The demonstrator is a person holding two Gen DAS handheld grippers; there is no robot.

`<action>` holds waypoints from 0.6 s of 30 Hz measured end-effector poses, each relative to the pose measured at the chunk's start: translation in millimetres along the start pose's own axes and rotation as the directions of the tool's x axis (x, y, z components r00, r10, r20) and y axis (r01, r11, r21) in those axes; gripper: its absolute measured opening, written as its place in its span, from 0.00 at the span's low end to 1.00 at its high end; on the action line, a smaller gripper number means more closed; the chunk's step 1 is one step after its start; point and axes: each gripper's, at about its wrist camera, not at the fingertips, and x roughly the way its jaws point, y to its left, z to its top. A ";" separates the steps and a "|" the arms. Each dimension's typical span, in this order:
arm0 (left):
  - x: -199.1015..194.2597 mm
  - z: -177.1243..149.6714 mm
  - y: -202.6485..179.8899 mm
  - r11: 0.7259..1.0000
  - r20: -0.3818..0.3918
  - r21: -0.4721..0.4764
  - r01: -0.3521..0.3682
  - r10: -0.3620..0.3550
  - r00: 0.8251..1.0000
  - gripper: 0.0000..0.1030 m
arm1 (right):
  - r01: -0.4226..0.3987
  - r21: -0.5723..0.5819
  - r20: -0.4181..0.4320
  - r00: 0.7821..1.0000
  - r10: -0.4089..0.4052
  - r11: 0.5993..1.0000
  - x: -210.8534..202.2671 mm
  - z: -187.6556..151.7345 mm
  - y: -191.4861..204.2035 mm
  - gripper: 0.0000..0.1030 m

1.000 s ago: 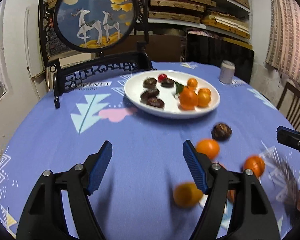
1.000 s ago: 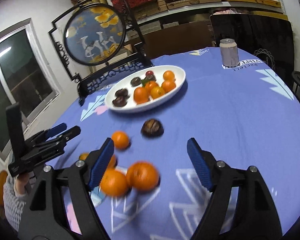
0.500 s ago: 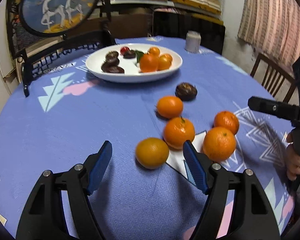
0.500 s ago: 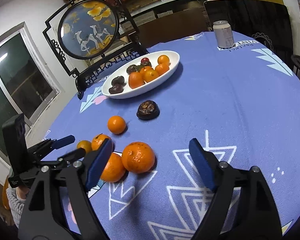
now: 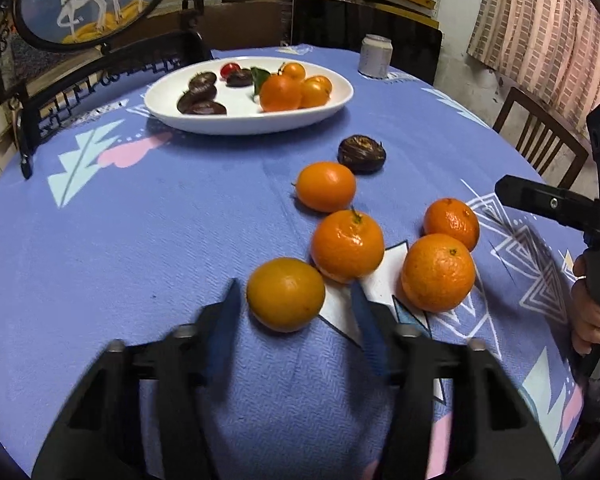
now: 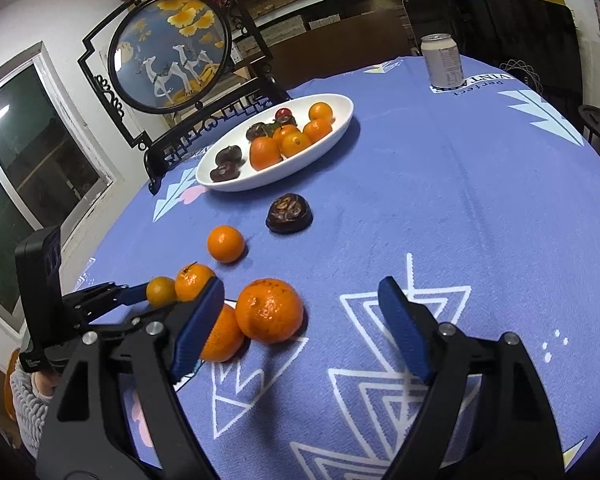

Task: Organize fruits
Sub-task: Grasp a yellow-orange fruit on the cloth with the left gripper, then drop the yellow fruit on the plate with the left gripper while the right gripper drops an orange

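fruits: five loose oranges and one dark wrinkled fruit lie on the blue tablecloth; more sit in the white oval plate, far ahead of both tools
nearest orange: between the blue pads of the left gripper, at their tips
left gripper: jaws closing and blurred; a gap shows beside the orange on each side, nothing pressed
stemmed orange: just ahead-right of the left tool, touching the nearest orange
right gripper: jaws wide apart, nothing between them but cloth
big orange: just ahead of its left pad, inside the span of the tips, untouched
can: far ahead, upright; its label too small to read
writing: "perfect" printed on the cloth by the can, upside down
round deer panel: in a black stand behind the plate
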 end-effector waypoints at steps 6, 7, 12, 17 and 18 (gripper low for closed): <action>-12.1 0.8 11.0 0.998 0.062 -0.056 -0.003 0.007 0.998 0.36 | -0.022 -0.002 -0.021 1.000 0.022 1.000 3.7 -1.3 0.6 0.79; -13.9 1.0 13.8 0.998 0.069 -0.070 -0.010 0.015 0.998 0.36 | -0.029 -0.003 -0.032 0.999 0.029 1.000 5.8 -2.0 1.3 0.79; -14.6 2.2 20.5 0.995 0.072 -0.098 -0.027 0.035 0.997 0.36 | -0.041 -0.050 -0.073 0.997 0.038 0.998 13.4 -7.5 12.3 0.78; -13.0 3.1 18.9 0.995 0.066 -0.092 -0.030 0.036 0.997 0.36 | -0.031 -0.038 -0.093 0.995 0.028 0.999 18.5 -8.8 10.1 0.61; -12.0 2.6 19.7 0.995 0.064 -0.095 -0.030 0.036 0.997 0.36 | -0.023 -0.022 -0.087 0.996 0.022 0.999 17.8 -8.2 6.3 0.58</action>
